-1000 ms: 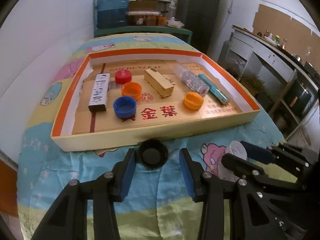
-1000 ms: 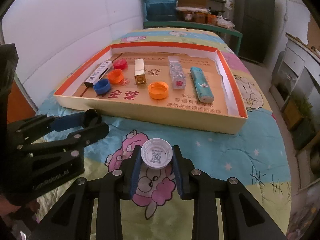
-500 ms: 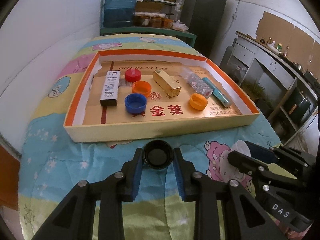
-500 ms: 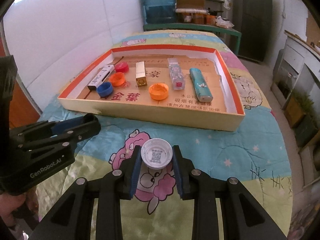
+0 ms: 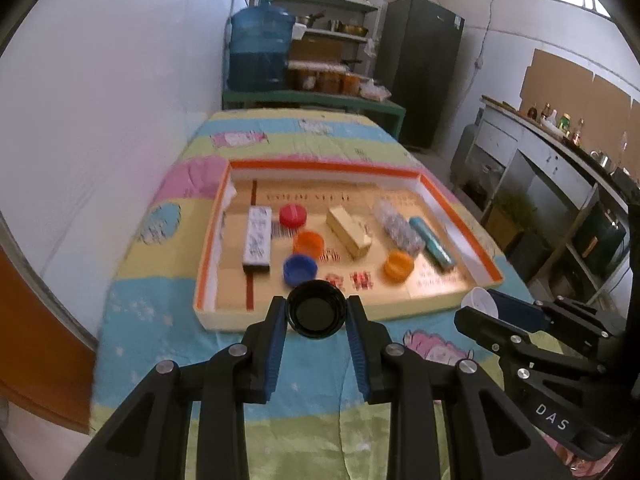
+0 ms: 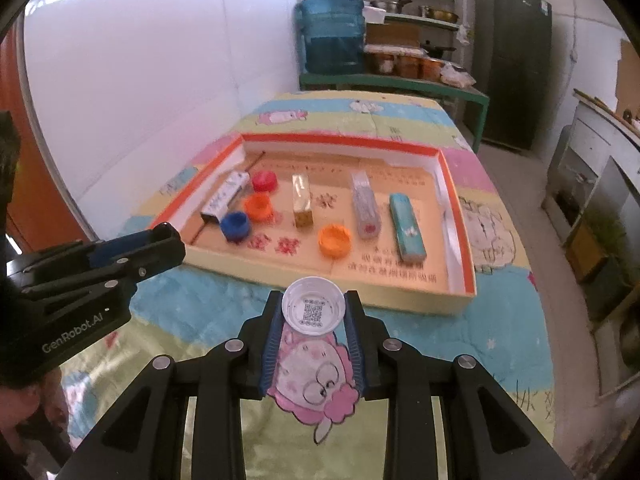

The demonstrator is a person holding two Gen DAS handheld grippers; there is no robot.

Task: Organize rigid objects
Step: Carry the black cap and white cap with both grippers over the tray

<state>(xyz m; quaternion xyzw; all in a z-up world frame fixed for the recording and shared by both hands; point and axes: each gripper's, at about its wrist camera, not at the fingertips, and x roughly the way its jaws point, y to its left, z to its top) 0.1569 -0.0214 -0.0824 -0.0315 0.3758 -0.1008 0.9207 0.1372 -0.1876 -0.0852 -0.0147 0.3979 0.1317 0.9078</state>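
My left gripper (image 5: pixel 317 316) is shut on a black bottle cap (image 5: pixel 316 314) and holds it above the cloth, just short of the tray's near wall. My right gripper (image 6: pixel 313 312) is shut on a white bottle cap (image 6: pixel 313 309) with a QR code inside, also lifted in front of the tray. The shallow orange-rimmed cardboard tray (image 6: pixel 460 216) holds red (image 6: pixel 264 181), orange (image 6: pixel 258 206), blue (image 6: pixel 235 225) and a second orange (image 6: pixel 335 241) cap, a white box (image 6: pixel 224 199), a gold box (image 6: pixel 302 204), a clear box (image 6: pixel 365 210) and a teal box (image 6: pixel 406 226).
The tray lies on a table covered with a cartoon-print cloth (image 6: pixel 420 344). A white wall (image 5: pixel 100 120) runs along the left. A blue water jug (image 5: pixel 260 52), shelves and a dark cabinet (image 5: pixel 420 64) stand behind the table. A counter (image 5: pixel 560 168) is on the right.
My left gripper closed on the black cap and lifted it off the cloth. Both grippers rose and pulled back from the tray, the right still gripping the white cap.
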